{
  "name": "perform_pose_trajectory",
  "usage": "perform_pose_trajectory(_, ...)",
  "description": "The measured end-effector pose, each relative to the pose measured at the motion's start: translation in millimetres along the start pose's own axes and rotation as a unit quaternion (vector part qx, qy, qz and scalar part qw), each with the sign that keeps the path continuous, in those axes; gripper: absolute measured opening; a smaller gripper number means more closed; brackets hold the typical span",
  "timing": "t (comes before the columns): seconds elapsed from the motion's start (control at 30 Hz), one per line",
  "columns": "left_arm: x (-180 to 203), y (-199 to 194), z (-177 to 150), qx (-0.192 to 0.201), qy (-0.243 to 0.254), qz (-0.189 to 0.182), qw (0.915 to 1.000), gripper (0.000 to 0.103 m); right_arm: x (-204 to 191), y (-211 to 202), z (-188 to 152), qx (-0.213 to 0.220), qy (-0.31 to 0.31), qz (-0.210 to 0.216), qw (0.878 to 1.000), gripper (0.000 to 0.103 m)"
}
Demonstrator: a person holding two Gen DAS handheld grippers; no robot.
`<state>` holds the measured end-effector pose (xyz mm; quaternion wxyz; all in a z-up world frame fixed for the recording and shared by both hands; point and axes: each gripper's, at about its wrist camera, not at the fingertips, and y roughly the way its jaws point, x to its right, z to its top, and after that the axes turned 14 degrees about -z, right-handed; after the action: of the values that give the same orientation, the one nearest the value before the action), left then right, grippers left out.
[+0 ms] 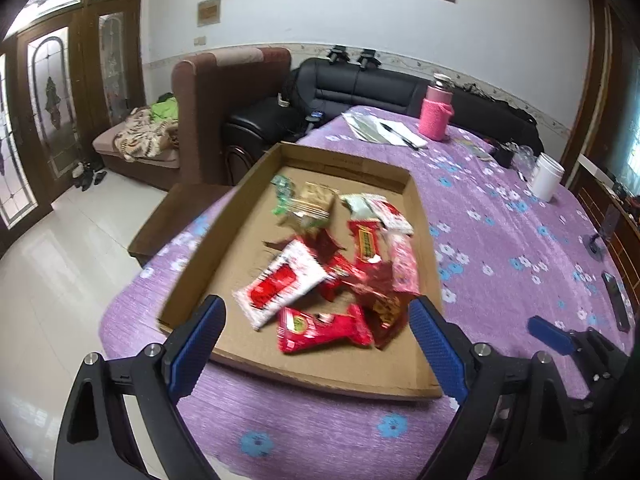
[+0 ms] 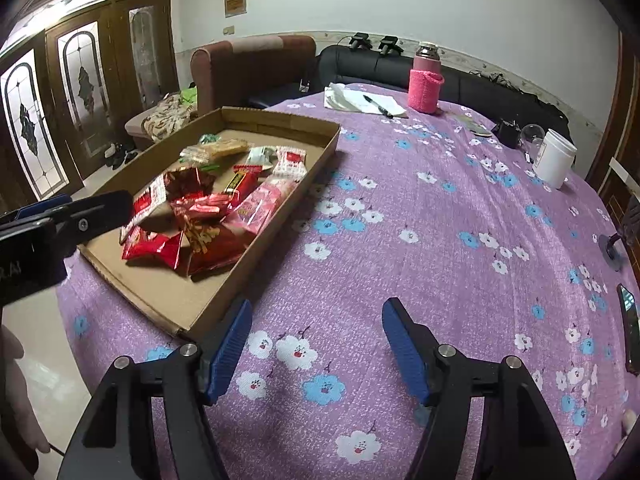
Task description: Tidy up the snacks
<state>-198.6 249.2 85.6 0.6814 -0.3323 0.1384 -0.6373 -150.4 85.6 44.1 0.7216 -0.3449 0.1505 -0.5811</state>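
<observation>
A shallow cardboard tray point(image 1: 416, 208) point(image 2: 316, 152) lies on the purple flowered tablecloth and holds several snack packets. A white-and-red packet point(image 1: 280, 284) appears to be in mid-air above the pile, blurred; in the right wrist view it point(image 2: 150, 198) hangs above the tray with a shadow beneath. Red packets point(image 1: 320, 328) point(image 2: 154, 246) lie at the tray's near end. My left gripper point(image 1: 314, 320) is open above the tray's near end, empty. My right gripper point(image 2: 316, 324) is open and empty over bare cloth right of the tray.
A pink-sleeved bottle point(image 1: 436, 110) point(image 2: 425, 80), papers with a pen point(image 2: 368, 102), a white cup point(image 1: 547, 176) point(image 2: 556, 158) and a phone point(image 2: 630, 326) lie on the table. Sofas stand behind. The table edge drops to tiled floor on the left.
</observation>
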Motion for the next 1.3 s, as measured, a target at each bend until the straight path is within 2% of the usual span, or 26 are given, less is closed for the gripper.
perform_pose_trajectory(0.1,-16,-5,4,0.007,-0.015,0.012,0.9998,0.093,7,-2,8,0.002,0.010,0.013,1.000,0.072)
perform_pose_trajectory(0.17,-29,-10,7,0.015,-0.026,0.021,0.9993,0.093,11,-3,19,0.002,0.020,0.045,0.999,0.072)
perform_pose_trajectory(0.27,-46,-21,9,0.030,-0.038,0.035,0.9982,0.093,8,-1,40,-0.003,0.030,0.132,0.991,0.072)
perform_pose_trajectory(0.33,-58,-28,9,0.039,-0.045,0.047,0.9971,0.093,-3,7,56,-0.023,0.027,0.190,0.981,0.072)
perform_pose_trajectory(0.4,-69,-32,9,0.043,-0.054,0.050,0.9964,0.093,-17,16,68,-0.042,0.018,0.220,0.974,0.069)
perform_pose_trajectory(0.43,-76,-33,9,0.043,-0.061,0.050,0.9960,0.093,-28,22,74,-0.053,0.006,0.236,0.970,0.064)
perform_pose_trajectory(0.5,-84,-33,8,0.039,-0.065,0.046,0.9960,0.093,-49,36,81,-0.082,-0.017,0.246,0.966,0.064)
perform_pose_trajectory(0.57,-89,-32,6,0.039,-0.067,0.043,0.9961,0.093,-69,53,85,-0.111,-0.040,0.230,0.966,0.064)
perform_pose_trajectory(0.63,-94,-33,5,0.040,-0.068,0.040,0.9961,0.093,-87,74,88,-0.137,-0.064,0.195,0.969,0.064)
perform_pose_trajectory(0.73,-103,-34,4,0.043,-0.076,0.031,0.9957,0.093,-99,94,97,-0.153,-0.077,0.152,0.973,0.064)
perform_pose_trajectory(0.8,-109,-36,3,0.046,-0.080,0.030,0.9953,0.093,-99,87,104,-0.142,-0.068,0.165,0.974,0.064)
perform_pose_trajectory(0.87,-114,-37,3,0.047,-0.088,0.027,0.9946,0.093,-99,72,114,-0.107,-0.067,0.157,0.979,0.064)
perform_pose_trajectory(0.97,-118,-38,2,0.050,-0.093,0.022,0.9941,0.093,-118,66,126,-0.072,-0.113,0.067,0.989,0.063)
perform_pose_trajectory(1.03,-119,-37,1,0.049,-0.094,0.018,0.9942,0.093,-132,77,126,-0.080,-0.134,0.042,0.987,0.063)
perform_pose_trajectory(1.13,-120,-37,-1,0.045,-0.094,0.014,0.9944,0.093,-147,90,117,-0.113,-0.160,0.065,0.978,0.064)
perform_pose_trajectory(1.2,-120,-36,-2,0.043,-0.095,0.010,0.9945,0.093,-146,82,123,-0.088,-0.163,0.063,0.981,0.064)
perform_pose_trajectory(1.3,-118,-34,0,0.043,-0.094,0.004,0.9947,0.093,-131,76,152,-0.062,-0.123,0.061,0.989,0.064)
